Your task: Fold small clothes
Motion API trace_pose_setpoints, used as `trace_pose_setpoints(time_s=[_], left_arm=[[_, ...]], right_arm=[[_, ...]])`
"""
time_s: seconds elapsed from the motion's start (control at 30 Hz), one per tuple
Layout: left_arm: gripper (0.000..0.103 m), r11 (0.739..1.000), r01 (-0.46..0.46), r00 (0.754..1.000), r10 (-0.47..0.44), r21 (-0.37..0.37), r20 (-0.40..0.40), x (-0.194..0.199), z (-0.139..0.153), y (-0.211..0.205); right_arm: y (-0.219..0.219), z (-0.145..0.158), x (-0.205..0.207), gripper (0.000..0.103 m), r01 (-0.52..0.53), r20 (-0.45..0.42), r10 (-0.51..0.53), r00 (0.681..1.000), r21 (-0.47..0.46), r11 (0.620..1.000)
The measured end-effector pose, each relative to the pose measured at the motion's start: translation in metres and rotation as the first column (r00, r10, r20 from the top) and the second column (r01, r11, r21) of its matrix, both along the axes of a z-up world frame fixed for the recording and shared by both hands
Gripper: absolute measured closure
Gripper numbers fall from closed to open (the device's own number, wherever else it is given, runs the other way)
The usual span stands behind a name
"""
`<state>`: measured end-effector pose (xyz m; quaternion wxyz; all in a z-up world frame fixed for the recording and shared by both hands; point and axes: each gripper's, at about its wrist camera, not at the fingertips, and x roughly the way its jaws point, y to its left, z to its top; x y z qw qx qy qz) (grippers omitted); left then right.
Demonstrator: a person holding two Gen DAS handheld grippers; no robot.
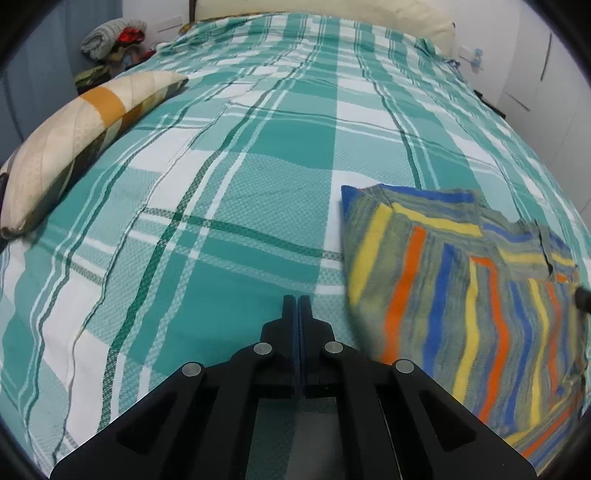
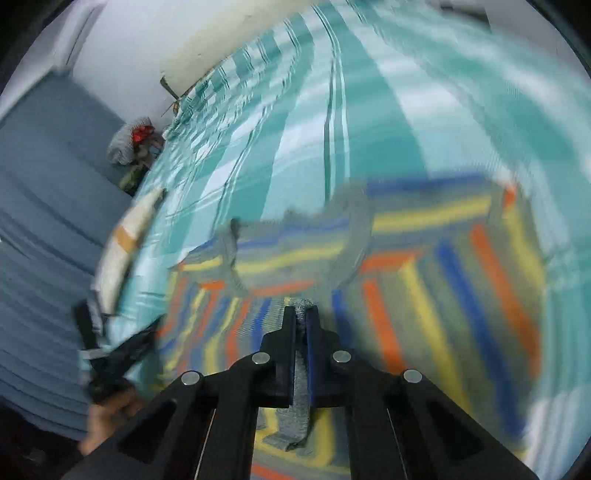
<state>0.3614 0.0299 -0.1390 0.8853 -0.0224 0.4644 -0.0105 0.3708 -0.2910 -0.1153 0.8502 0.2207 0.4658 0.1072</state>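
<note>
A small striped garment (image 1: 461,288), grey with orange, yellow and blue stripes, lies on the green plaid bedsheet (image 1: 240,177) at the right. My left gripper (image 1: 297,299) is shut and empty over the sheet, just left of the garment. My right gripper (image 2: 302,312) is shut on a grey edge of the garment (image 2: 424,266), which spreads out blurred in front of it. The left gripper also shows in the right wrist view (image 2: 122,350), at the lower left by the bed's edge.
A cream and orange pillow (image 1: 74,144) lies at the bed's left side. A pile of clothes (image 1: 110,40) sits beyond the far left corner. A cream headboard (image 1: 332,11) and white walls bound the far end. A blue curtain (image 2: 44,221) hangs left.
</note>
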Motion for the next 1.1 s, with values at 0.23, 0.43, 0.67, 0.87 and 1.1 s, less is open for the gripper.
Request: trace_pose_setpoints(time_s=[0.23, 0.43, 0.67, 0.87, 1.1], left_arm=[[0.044, 0.999, 0.010, 0.999, -0.012, 0.051, 0.040, -0.035, 0.026, 0.002], [0.030, 0.984, 0.170, 0.985, -0.172, 0.054, 0.035, -0.122, 0.048, -0.023], [0.017, 0.961, 0.276, 0.961, -0.276, 0.011, -0.017, -0.223, 0.038, -0.078], [0.014, 0.973, 0.230, 0.972, -0.229, 0.004, -0.059, -0.253, 0.005, -0.097], [0.008, 0.967, 0.255, 0.967, -0.255, 0.011, 0.013, -0.263, 0.001, -0.092]], right_arm=[[-0.007, -0.014, -0.014, 0.036, 0.060, -0.056, -0.063, 0.996, -0.059, 0.996], [0.003, 0.026, -0.082, 0.031, 0.001, 0.030, 0.009, 1.000, -0.313, 0.950], [-0.010, 0.023, -0.204, 0.020, 0.022, -0.006, -0.028, 1.000, -0.467, 0.884], [0.011, -0.005, -0.260, 0.020, -0.007, -0.035, -0.011, 0.999, -0.481, 0.877], [0.019, -0.038, -0.276, 0.009, -0.025, -0.009, 0.024, 1.000, -0.501, 0.865]])
